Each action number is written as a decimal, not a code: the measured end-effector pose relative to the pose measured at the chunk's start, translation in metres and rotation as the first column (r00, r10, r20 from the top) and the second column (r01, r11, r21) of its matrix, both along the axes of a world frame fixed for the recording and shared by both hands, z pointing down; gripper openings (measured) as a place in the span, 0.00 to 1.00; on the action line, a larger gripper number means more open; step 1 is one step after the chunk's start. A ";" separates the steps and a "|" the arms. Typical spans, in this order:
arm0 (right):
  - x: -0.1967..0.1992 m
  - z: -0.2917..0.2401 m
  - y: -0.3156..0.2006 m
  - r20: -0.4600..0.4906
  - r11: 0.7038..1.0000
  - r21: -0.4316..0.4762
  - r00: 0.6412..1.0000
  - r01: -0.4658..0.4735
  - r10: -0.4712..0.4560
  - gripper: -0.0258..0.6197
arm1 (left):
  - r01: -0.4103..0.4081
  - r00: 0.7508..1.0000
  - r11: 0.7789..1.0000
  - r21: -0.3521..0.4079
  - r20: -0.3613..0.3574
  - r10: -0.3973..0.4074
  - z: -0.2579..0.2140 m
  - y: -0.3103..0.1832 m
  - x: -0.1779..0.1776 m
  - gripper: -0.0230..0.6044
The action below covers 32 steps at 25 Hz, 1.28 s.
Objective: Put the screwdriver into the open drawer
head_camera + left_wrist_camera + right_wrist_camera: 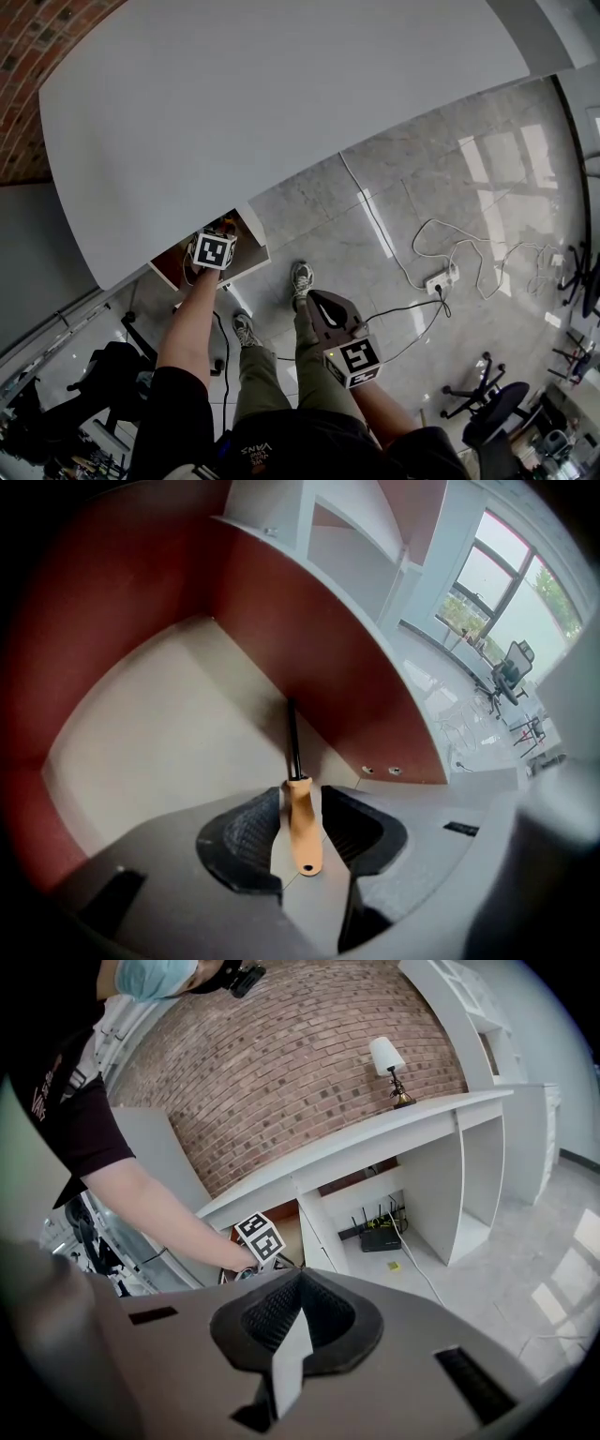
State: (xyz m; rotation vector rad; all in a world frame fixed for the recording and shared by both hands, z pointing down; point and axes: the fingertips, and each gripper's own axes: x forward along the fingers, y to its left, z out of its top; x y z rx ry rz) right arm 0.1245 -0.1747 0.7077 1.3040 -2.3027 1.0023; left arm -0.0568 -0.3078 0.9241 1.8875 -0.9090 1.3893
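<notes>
The screwdriver (303,825), with an orange handle and a black shaft, lies on the beige floor of the open drawer (169,724), its tip toward the red-brown side wall. My left gripper (300,801) points steeply down into the drawer and is open; the handle sits between the pads with a gap on each side. In the head view the left gripper (217,240) reaches into the drawer (255,251) under the desk edge. My right gripper (315,298) hangs over the floor by my knee. Its jaws (300,1277) are shut with nothing in them.
A white desk top (281,112) covers the upper half of the head view, by a brick wall (37,47). A power strip (441,278) and cables lie on the tiled floor. My feet (302,277) stand near the drawer. Office chairs (487,403) are at the right.
</notes>
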 end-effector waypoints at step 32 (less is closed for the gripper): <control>-0.108 -0.135 0.083 -0.046 0.976 0.216 0.999 0.006 0.005 0.03 | 0.019 0.934 0.914 0.405 -0.333 0.128 -0.251 0.104 -0.018 0.05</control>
